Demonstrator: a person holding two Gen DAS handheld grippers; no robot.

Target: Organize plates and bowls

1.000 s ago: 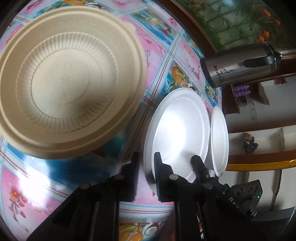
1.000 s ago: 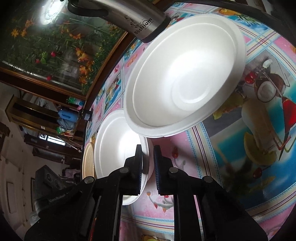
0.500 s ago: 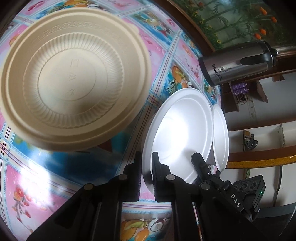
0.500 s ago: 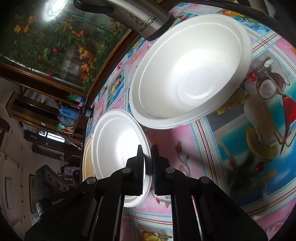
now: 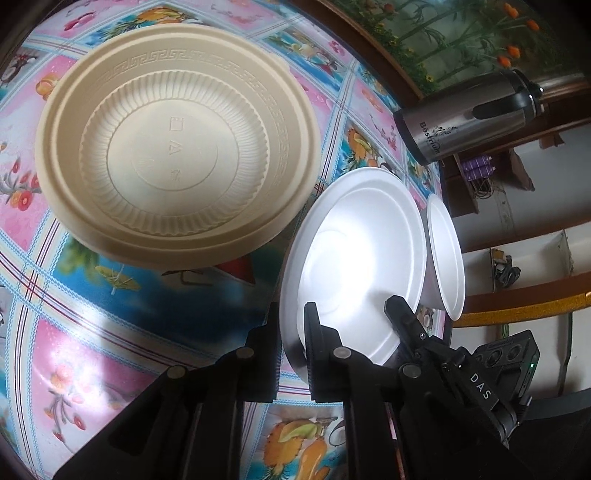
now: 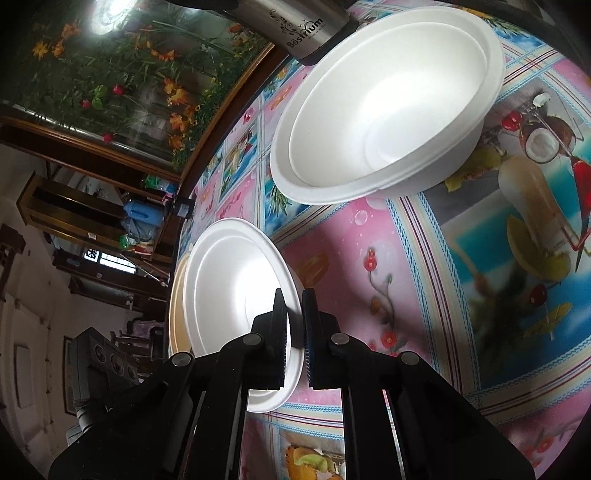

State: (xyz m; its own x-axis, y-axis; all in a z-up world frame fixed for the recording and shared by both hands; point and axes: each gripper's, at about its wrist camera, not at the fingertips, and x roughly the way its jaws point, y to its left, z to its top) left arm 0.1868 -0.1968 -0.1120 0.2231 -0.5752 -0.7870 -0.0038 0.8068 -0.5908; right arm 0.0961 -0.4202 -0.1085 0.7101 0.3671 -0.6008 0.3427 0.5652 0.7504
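A white foam bowl (image 5: pixel 362 266) sits low in the left wrist view, and my left gripper (image 5: pixel 291 314) is shut on its near left rim. On the opposite rim of the same bowl (image 6: pixel 229 295) my right gripper (image 6: pixel 293 306) is shut too; one of its fingers (image 5: pixel 402 317) shows in the left wrist view. A large beige ribbed plate (image 5: pixel 173 147) lies on the tablecloth up and left of the bowl; its edge (image 6: pixel 176 291) peeks out behind the bowl in the right wrist view. Another white bowl (image 6: pixel 388 103), seemingly two nested, stands further off, also seen edge-on (image 5: pixel 445 254).
A steel thermos jug (image 5: pixel 469 114) stands at the table's far edge, close to the nested bowls (image 6: pixel 295 33). The table carries a pink and blue fruit-print cloth (image 5: pixel 92 314). Shelves and a flower picture (image 6: pixel 110 66) lie beyond the table.
Both pairs of jaws have tightened slightly on the bowl's rim. In the right wrist view a gap has opened between the held bowl and the nested bowls. The beige plate has shifted rightward in the left view.
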